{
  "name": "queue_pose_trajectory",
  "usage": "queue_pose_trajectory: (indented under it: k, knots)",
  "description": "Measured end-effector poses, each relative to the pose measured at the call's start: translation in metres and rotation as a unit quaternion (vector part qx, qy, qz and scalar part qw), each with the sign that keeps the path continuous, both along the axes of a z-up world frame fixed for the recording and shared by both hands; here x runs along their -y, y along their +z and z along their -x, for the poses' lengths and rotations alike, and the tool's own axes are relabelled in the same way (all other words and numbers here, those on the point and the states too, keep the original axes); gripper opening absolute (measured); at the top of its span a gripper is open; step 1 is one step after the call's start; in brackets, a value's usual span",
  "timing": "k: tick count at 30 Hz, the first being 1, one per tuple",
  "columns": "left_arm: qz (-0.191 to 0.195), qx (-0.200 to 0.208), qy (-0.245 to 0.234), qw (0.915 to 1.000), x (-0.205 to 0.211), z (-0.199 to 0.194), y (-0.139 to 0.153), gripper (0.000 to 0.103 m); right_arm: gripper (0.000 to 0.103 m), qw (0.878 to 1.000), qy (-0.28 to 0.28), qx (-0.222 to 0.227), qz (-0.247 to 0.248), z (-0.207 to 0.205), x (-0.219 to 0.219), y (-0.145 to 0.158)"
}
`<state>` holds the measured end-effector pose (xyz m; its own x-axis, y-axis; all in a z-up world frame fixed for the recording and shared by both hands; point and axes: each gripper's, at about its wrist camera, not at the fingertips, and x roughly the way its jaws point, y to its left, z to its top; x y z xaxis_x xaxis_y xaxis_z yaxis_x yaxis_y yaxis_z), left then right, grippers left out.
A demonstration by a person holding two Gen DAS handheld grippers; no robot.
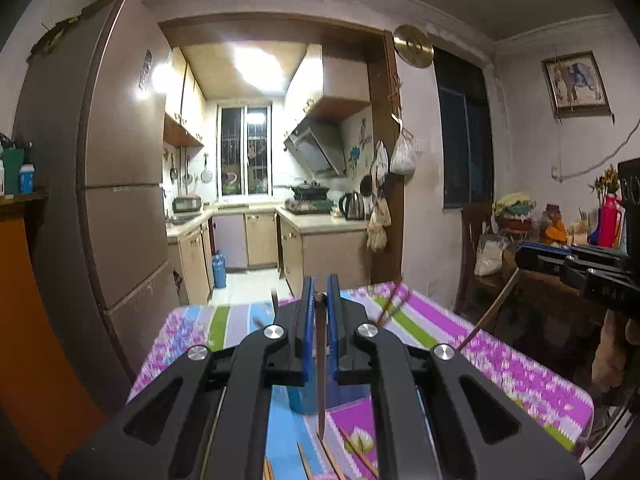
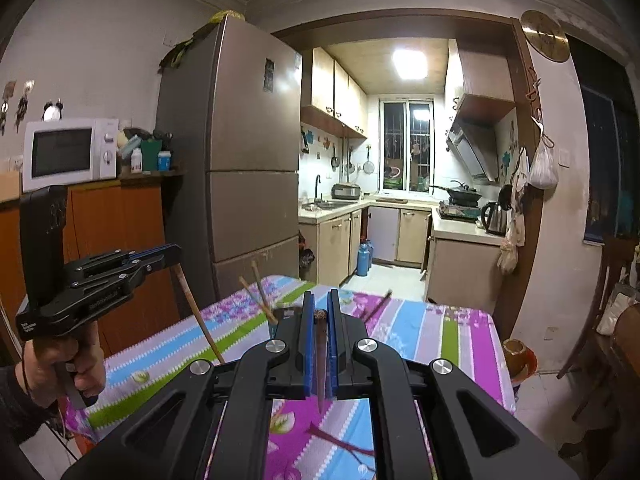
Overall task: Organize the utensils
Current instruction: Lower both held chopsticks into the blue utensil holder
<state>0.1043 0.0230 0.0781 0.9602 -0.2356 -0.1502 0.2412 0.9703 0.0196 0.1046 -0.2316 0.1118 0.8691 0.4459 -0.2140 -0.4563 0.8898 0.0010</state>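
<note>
two hand-held grippers hang above a table (image 2: 460, 332) spread with a striped, flowered cloth in purple, blue and green, each pinching one chopstick. the left gripper (image 1: 319, 294) has its blue jaws drawn narrow on a chopstick (image 1: 321, 380) that runs down between them, its tip pointing toward the cloth; from the right wrist view the same tool shows at the left, carried by a hand (image 2: 64, 364), with the stick slanting down from its tip to just over the table. the right gripper (image 2: 320, 308) is likewise closed tight on a second chopstick (image 2: 321, 364) hanging between its jaws; the left wrist view catches it at the right edge with that stick angled down toward the cloth. a blue holder (image 1: 306, 398) stands on the table just under the left gripper, mostly hidden by the jaws; what it holds cannot be told. more chopsticks (image 1: 332, 456) lie loose on the cloth near the lower edge of the left wrist view, about four, though blur makes the count unsure. further sticks rise blurred past the far end of each tool, two or three in the right wrist view. behind the table stand one tall fridge (image 2: 244, 152), one white microwave (image 2: 68, 152) on a wooden cabinet, and a lit kitchen with one kettle (image 2: 494, 216).
</note>
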Motion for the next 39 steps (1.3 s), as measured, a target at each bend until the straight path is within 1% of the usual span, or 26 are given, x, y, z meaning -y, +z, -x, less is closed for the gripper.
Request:
queue_pose_trajectory:
  k: [5, 10, 13, 16, 19, 25, 30, 34, 39]
  knots:
    - [0.012, 0.034, -0.002, 0.9993, 0.000, -0.006, 0.045, 0.005, 0.007, 1.000, 0.004, 0.018, -0.013, -0.010, 0.001, 0.045]
    - [0.036, 0.061, -0.004, 0.9975, 0.002, -0.021, 0.085, 0.005, 0.007, 0.999, -0.001, 0.030, -0.017, -0.035, -0.006, 0.085]
    - [0.043, 0.070, -0.005, 0.9966, 0.005, -0.034, 0.101, 0.005, 0.007, 0.999, -0.005, 0.032, -0.018, -0.054, -0.011, 0.100]
    - [0.049, 0.070, -0.004, 0.9964, 0.010, -0.051, 0.108, 0.005, 0.007, 0.999, -0.008, 0.025, -0.022, -0.077, -0.015, 0.108]
    - [0.051, 0.064, -0.002, 0.9967, 0.013, -0.068, 0.106, 0.005, 0.007, 1.000, -0.011, 0.015, -0.024, -0.099, -0.018, 0.105]
    - [0.046, 0.039, 0.008, 0.9981, 0.012, -0.099, 0.083, 0.005, 0.007, 0.999, -0.013, -0.024, -0.022, -0.140, -0.028, 0.076]
    - [0.047, 0.017, 0.017, 0.9986, 0.006, -0.117, 0.061, 0.005, 0.007, 0.999, -0.009, -0.042, -0.009, -0.153, -0.040, 0.053]
    - [0.041, 0.004, 0.022, 0.9989, 0.003, -0.127, 0.049, 0.005, 0.007, 0.999, -0.009, -0.052, -0.005, -0.158, -0.045, 0.040]
    - [0.040, -0.004, 0.027, 0.9988, 0.002, -0.136, 0.041, 0.005, 0.007, 0.997, -0.014, -0.072, 0.000, -0.168, -0.047, 0.028]
